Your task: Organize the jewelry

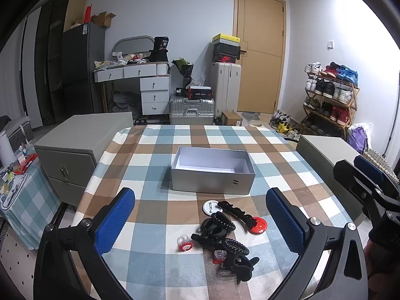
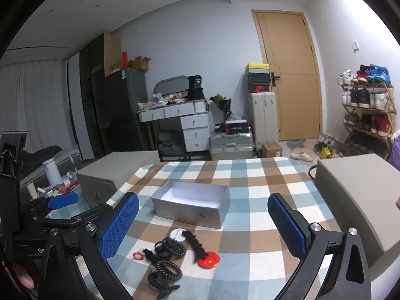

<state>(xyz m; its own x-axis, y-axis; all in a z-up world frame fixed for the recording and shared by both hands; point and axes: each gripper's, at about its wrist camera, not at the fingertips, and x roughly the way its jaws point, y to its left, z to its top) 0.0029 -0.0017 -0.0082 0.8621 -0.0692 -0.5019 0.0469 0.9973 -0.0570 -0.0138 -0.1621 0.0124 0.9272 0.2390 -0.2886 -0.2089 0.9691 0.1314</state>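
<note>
Your left gripper [image 1: 200,222] stands spread wide with nothing between its blue pads [image 1: 115,221], hovering above the heap of hair accessories [image 1: 222,240]. Your right gripper [image 2: 203,222] is just as wide apart and empty, the same heap lying on the cloth below and between its fingers. The heap is mostly black: coiled hair ties [image 1: 236,246], claw clips [image 1: 238,266] and a long toothed clip [image 1: 236,212], tangled together, with a red round badge [image 1: 258,225], a white round badge [image 1: 210,206] and a small red-and-clear piece [image 1: 184,243] at its edges. Just beyond it sits an open, empty silver box [image 1: 212,181] on the checked tablecloth [image 1: 150,155].
</note>
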